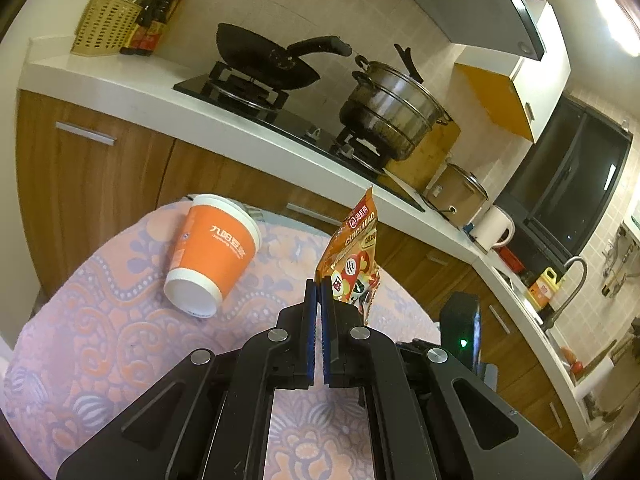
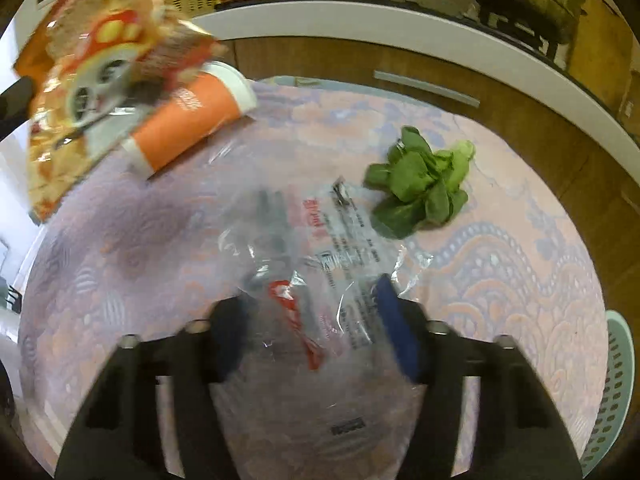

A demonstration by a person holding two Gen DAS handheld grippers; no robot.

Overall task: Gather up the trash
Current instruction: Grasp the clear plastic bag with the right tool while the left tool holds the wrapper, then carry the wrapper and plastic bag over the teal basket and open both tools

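My left gripper (image 1: 320,286) is shut on an orange snack packet (image 1: 354,256) and holds it above the patterned table (image 1: 100,320). The packet also shows blurred at upper left in the right wrist view (image 2: 92,92). An orange paper cup (image 1: 212,254) lies on its side on the table; it also shows in the right wrist view (image 2: 188,120). My right gripper (image 2: 310,304) is open, its fingers on either side of a clear plastic bag (image 2: 316,248) lying on the table. A bunch of green leaves (image 2: 424,184) lies beyond the bag to the right.
A pale green perforated basket (image 2: 616,392) stands off the table's right edge. Behind the table runs a counter with wooden cabinets (image 1: 92,168), a stove with a black wok (image 1: 264,60) and a steel pot (image 1: 396,108), and a sink tap (image 1: 568,284) to the right.
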